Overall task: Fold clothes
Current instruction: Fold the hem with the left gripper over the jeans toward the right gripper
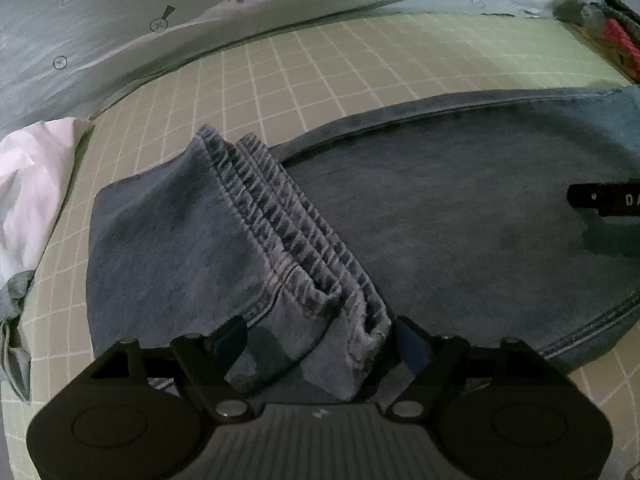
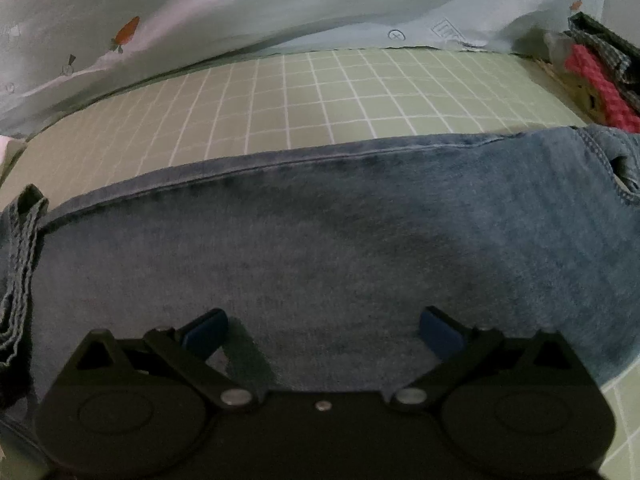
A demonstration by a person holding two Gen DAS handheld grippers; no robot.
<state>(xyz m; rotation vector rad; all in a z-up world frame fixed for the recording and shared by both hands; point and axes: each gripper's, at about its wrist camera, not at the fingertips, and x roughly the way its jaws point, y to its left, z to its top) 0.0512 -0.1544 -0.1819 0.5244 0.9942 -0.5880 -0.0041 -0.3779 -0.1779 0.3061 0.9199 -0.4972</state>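
A pair of blue jeans (image 1: 460,216) lies flat across the green checked sheet (image 1: 320,76). Their leg ends with stitched hems (image 1: 280,216) are raised and turned back over the rest of the denim. My left gripper (image 1: 320,340) is shut on this bunched hem cloth, which fills the gap between both blue pads. My right gripper (image 2: 324,332) hovers open low over the flat middle of the jeans (image 2: 320,240), nothing between its fingers. One black finger of the right gripper (image 1: 604,200) shows at the right edge of the left wrist view. The jeans' waist and pocket edge (image 2: 616,176) lie far right.
A pale quilt with carrot prints (image 1: 160,8) is heaped along the far side. A white cloth (image 1: 28,184) lies at the left on the sheet. At the far right stand a red knit item (image 2: 600,80) and dark checked fabric (image 2: 600,40).
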